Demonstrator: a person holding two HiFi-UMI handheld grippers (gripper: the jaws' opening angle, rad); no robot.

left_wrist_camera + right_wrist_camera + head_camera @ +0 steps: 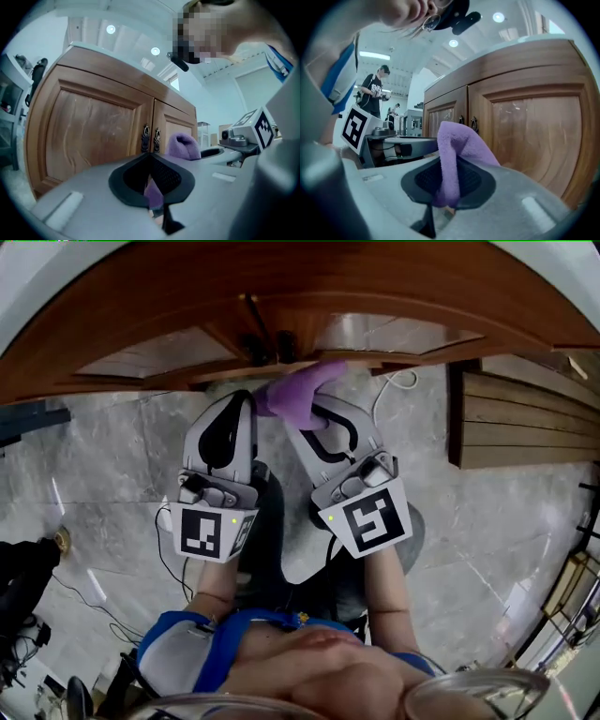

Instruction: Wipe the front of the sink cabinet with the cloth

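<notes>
We have the purple cloth (302, 395) clamped in both the left gripper (151, 183) and the right gripper (446, 183), close to the sink cabinet (169, 357) front under its handles (267, 341). The wiping seems about to begin; next we should press the cloth against the wood and sweep.

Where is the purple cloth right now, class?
In the head view it sits centre top: the purple cloth is pinched by both the left gripper and the right gripper, close to the door handles of the sink cabinet.
</notes>
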